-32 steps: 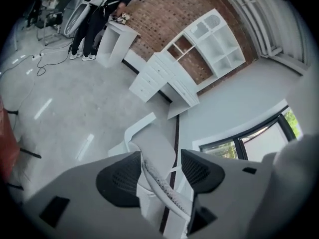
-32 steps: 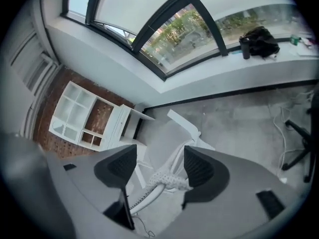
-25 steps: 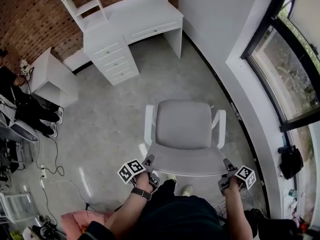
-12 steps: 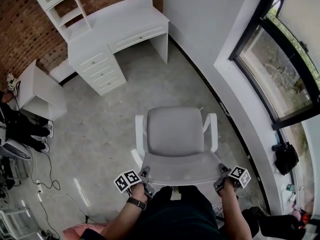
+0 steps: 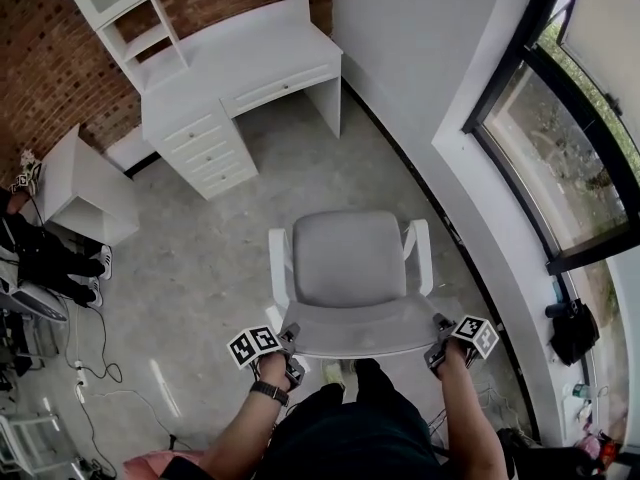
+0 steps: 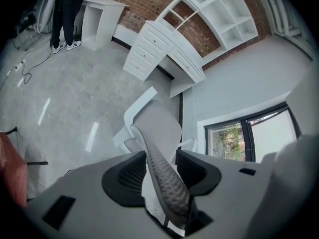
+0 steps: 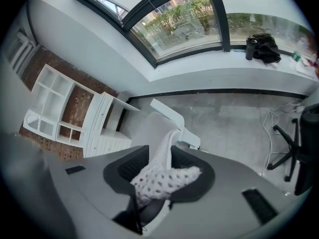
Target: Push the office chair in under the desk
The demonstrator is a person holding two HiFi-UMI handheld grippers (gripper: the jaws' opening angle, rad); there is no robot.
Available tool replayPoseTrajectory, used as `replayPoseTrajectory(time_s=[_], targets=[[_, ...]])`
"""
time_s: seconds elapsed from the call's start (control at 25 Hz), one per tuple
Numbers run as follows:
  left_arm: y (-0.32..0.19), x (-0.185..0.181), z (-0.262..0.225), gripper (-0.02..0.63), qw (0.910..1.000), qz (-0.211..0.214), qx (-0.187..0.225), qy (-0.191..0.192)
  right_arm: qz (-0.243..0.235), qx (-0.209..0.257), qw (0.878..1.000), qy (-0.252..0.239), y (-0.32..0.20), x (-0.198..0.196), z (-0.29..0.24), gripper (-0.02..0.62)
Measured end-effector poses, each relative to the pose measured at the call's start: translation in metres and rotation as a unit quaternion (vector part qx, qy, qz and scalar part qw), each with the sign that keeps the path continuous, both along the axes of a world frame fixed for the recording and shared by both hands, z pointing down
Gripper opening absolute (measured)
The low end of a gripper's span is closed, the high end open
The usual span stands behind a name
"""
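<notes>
The one office chair [image 5: 345,258] stands on the floor [image 5: 190,278], near the wall at the floor's right edge. It is well apart from the single white desk [image 5: 240,58] and not under it, and its seat faces the desk. The chair has two white armrests, one on each side [image 5: 278,268] [image 5: 417,253]. The left gripper [image 5: 288,338] has the left end of the backrest [image 5: 355,330] between its fingers [image 6: 130,176]. The mesh edge fills the gap while these fingers are opening a little. The fingers [image 7: 130,171] of the right gripper [image 5: 438,328] are narrow and press on the right corner of the backrest. Under the left end of the tabletop is a stack of closed drawers [image 5: 205,153], and what they contain cannot be seen. A shelf unit [image 5: 120,8] with open compartments stands on the tabletop's back edge. One small white table [image 5: 85,178] stands at the floor's left edge.
</notes>
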State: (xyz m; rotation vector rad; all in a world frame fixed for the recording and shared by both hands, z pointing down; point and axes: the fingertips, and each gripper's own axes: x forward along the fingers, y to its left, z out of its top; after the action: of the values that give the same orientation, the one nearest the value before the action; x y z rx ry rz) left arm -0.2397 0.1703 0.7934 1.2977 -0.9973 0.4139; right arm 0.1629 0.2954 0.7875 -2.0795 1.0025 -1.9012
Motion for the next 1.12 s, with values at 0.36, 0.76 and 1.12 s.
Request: replayPoseTrajectory(time_s=[0.36,0.76,1.12], targets=[[-0.042,0.031,0.004,0.173,0.9993,-0.037,0.002,-0.004,-0.047,-0.013,0.999,0.008,-0.061,0.036,0.004,0.115],[-0.101,0.056,0.006,0.164,0.9939,-0.11,0.005,-0.012,-0.122,-0.007,0.992,0.013,-0.164,0.073,0.008,0.126],[-0.148,0.071,0.009,0.155,0.986,-0.166,0.002,-0.018,-0.164,0.002,0.987,0.006,-0.246,0.093,0.012,0.135]])
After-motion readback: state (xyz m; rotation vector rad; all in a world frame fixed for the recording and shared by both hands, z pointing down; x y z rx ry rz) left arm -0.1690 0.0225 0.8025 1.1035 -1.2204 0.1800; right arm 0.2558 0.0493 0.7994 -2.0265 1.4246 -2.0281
